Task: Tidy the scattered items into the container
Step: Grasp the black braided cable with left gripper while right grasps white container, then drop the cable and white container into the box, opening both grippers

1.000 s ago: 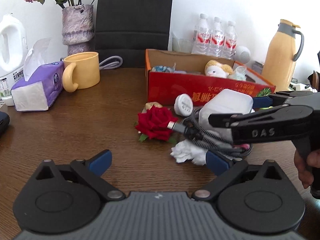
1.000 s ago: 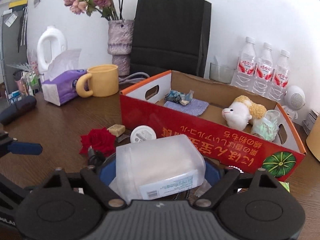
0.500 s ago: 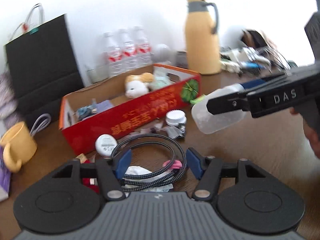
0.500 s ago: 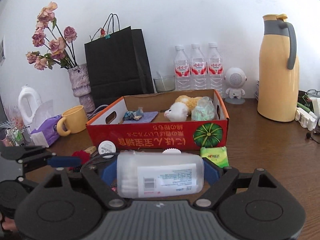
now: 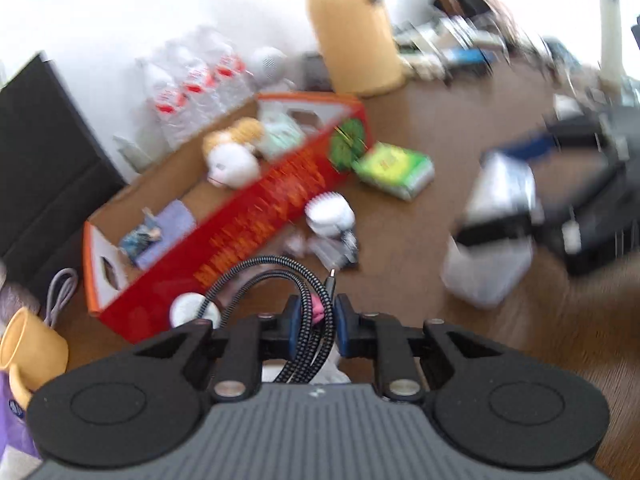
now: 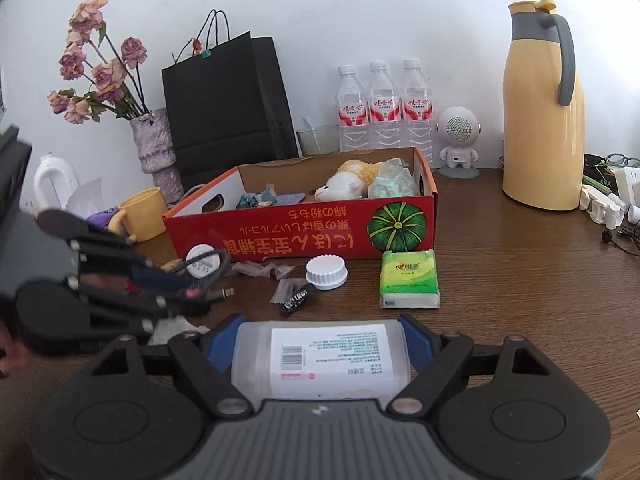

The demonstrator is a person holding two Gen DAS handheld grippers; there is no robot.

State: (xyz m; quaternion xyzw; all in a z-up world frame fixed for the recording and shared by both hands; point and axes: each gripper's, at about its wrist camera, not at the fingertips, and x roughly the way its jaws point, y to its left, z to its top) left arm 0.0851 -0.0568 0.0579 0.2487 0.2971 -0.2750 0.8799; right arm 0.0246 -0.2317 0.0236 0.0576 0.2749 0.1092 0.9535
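The red cardboard box (image 6: 300,232) lies on the wooden table and holds a plush toy (image 6: 348,184) and small items. My left gripper (image 5: 316,318) has its jaws closing on a coiled black braided cable (image 5: 272,268); the blue pads pinch its strands just in front of the box. The view there is blurred. My right gripper (image 6: 316,340) is shut on a translucent plastic box (image 6: 320,356) with a white label, held above the table in front of the red box. A white cap (image 6: 326,273), a green tissue pack (image 6: 409,278) and crumpled wrappers (image 6: 260,269) lie scattered nearby.
Behind the red box stand three water bottles (image 6: 386,104), a black paper bag (image 6: 228,104), a vase of dried flowers (image 6: 154,144) and a small white speaker (image 6: 458,136). A yellow thermos jug (image 6: 542,120) is at the right, a yellow mug (image 6: 144,220) at the left.
My left gripper went from wide open to pinching the cable coil and rolled, tilting its view. My right gripper drew back from the red box, still holding the plastic box.
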